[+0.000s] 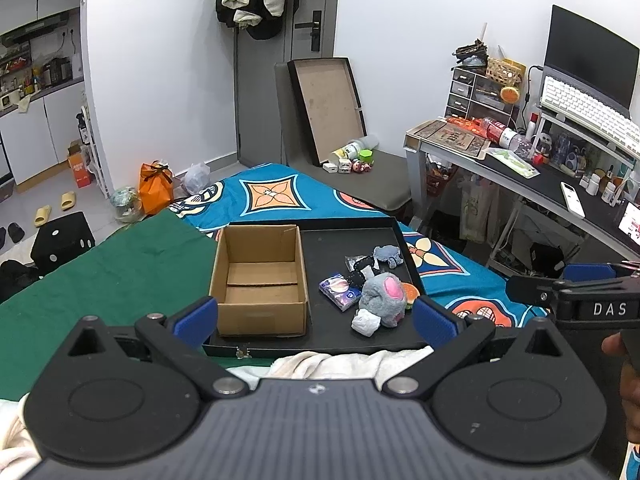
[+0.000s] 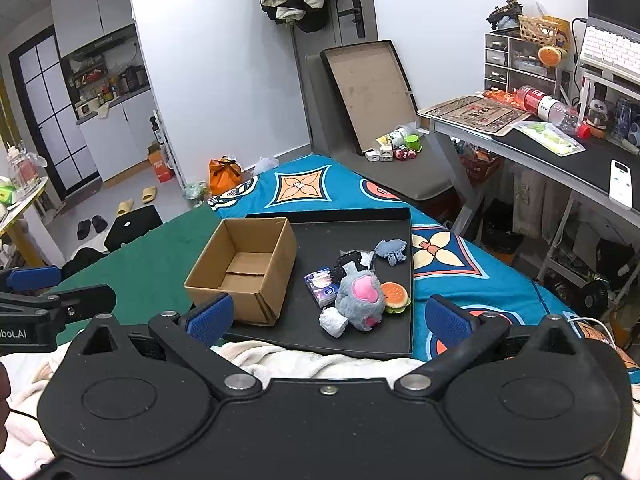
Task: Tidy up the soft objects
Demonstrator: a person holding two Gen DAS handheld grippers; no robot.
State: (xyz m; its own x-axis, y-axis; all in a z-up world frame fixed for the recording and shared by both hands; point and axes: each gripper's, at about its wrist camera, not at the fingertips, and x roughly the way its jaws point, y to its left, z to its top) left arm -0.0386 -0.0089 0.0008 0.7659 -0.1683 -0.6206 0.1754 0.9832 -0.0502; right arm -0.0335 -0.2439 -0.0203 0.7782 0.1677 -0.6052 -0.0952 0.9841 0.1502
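Note:
An empty cardboard box [image 1: 260, 280] [image 2: 244, 270] stands at the left of a black tray [image 1: 332, 240] [image 2: 360, 224] on the bed. Right of it lies a pile of soft things: a grey and pink plush [image 1: 384, 296] [image 2: 362, 300], a burger toy [image 2: 396, 297], a small grey-blue plush [image 1: 388, 255] [image 2: 392, 250], a tissue pack [image 1: 340, 291] [image 2: 322, 286], a white wad [image 1: 365, 322] [image 2: 334, 321]. My left gripper [image 1: 316, 320] and right gripper [image 2: 330, 320] are open and empty, held short of the tray's near edge.
A white towel [image 1: 340, 362] lies under the grippers. A green cloth [image 1: 112, 272] covers the bed's left, a blue patterned sheet [image 2: 312, 184] the rest. A cluttered desk [image 1: 520, 160] stands at right, a chair with a leaning box lid [image 1: 328, 108] behind.

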